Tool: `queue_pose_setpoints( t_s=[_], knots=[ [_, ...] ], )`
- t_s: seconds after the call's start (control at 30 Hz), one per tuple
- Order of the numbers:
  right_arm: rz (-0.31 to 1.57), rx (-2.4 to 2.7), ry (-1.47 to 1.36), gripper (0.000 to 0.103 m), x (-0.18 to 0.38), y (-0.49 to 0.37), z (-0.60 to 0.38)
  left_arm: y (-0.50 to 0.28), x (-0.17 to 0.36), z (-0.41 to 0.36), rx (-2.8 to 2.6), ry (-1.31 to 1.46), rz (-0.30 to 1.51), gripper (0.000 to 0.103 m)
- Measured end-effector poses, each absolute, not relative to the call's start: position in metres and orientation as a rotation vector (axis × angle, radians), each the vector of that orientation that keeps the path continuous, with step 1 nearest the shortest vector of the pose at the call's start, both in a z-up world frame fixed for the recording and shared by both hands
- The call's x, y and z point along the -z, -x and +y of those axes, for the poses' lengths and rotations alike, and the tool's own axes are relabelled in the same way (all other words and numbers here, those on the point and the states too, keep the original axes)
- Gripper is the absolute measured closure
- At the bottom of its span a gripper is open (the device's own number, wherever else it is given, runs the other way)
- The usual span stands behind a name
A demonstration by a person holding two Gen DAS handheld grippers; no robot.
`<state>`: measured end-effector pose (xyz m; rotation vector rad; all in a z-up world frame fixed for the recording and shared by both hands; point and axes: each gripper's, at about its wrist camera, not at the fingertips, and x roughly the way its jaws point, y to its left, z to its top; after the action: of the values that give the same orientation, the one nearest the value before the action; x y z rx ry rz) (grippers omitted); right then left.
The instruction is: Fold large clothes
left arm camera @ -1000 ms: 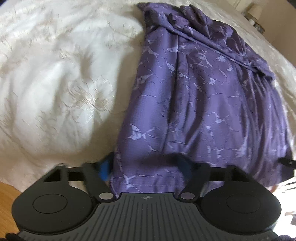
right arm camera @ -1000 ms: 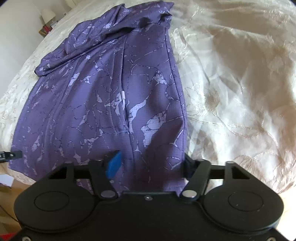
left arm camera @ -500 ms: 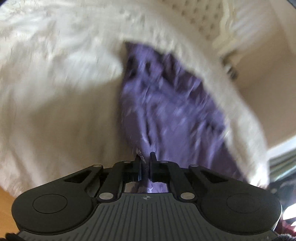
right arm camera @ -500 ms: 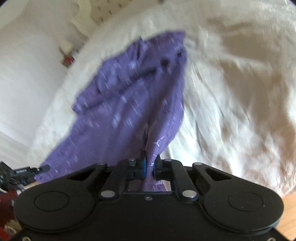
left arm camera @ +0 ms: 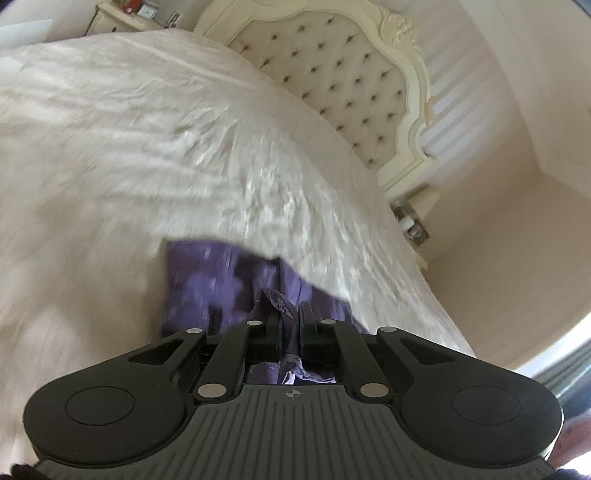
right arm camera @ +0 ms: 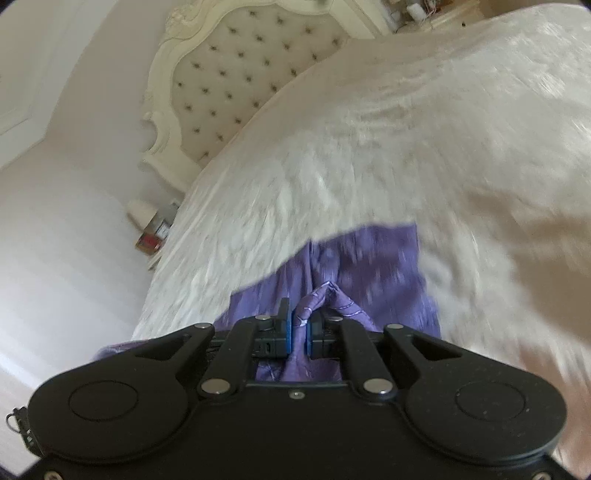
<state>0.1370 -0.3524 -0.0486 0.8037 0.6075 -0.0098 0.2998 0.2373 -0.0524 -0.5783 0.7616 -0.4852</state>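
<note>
A purple patterned garment [left arm camera: 207, 284] lies on a cream bedspread [left arm camera: 129, 147], blurred by motion. My left gripper [left arm camera: 290, 314] is shut on a pinched fold of its near hem, which sticks up between the pads. In the right wrist view the same purple garment [right arm camera: 373, 258] spreads out beyond the fingers. There my right gripper [right arm camera: 298, 321] is shut on another bunch of the hem, held between blue pads. Both grippers hold the cloth lifted above the bed. Only a short stretch of the garment shows past each gripper; the rest is hidden beneath them.
A tufted cream headboard [left arm camera: 340, 74] stands at the far end of the bed, also the headboard [right arm camera: 221, 74] in the right wrist view. A small bedside stand with items [right arm camera: 155, 230] sits by the wall. A dresser [left arm camera: 125, 16] is far left.
Both grippers went from open over the hem to shut on it, then rose and swung forward with the cloth. The garment now looks far shorter, and the headboard has come into view.
</note>
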Motion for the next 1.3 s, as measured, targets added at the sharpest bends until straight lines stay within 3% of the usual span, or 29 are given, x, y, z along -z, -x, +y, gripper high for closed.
queue_pose_setpoints(
  t_s=[0.47,0.57,0.67,0.73,0.77,0.8,0.93,1.07,1.1,1.3],
  knots=[
    [0.783,0.216,-0.718,0.089,0.088,-0.279,-0.364,-0.44,0.111,0.2,0.375,0.545,0.897,0.095],
    [0.838,0.216,-0.704,0.081,0.1,-0.3,-0.366,-0.453,0.121,0.19,0.345,0.495,0.929,0.092],
    [0.86,0.201,-0.713,0.074,0.111,-0.31,-0.366,-0.456,0.125,0.188,0.313,0.499,0.955,0.082],
    [0.866,0.184,-0.711,0.069,0.116,-0.314,-0.366,-0.448,0.121,0.193,0.288,0.526,0.903,0.066],
    [0.863,0.175,-0.717,0.067,0.117,-0.315,-0.367,-0.444,0.117,0.195,0.266,0.523,0.86,0.03],
    [0.86,0.165,-0.724,0.065,0.118,-0.315,-0.368,-0.44,0.112,0.198,0.243,0.514,0.826,0.002],
    [0.836,0.137,-0.711,0.052,0.118,-0.313,-0.366,-0.428,0.093,0.205,0.196,0.497,0.762,0.001],
    [0.746,0.135,-0.667,0.012,0.115,-0.309,-0.362,-0.413,0.072,0.184,0.234,0.361,0.734,0.0],
    [0.722,0.147,-0.65,0.008,0.113,-0.308,-0.363,-0.41,0.069,0.175,0.248,0.321,0.742,0.0],
    [0.739,-0.002,-0.332,0.009,0.089,-0.312,-0.32,-0.378,0.076,0.1,0.418,0.055,0.81,0.0]
  ],
)
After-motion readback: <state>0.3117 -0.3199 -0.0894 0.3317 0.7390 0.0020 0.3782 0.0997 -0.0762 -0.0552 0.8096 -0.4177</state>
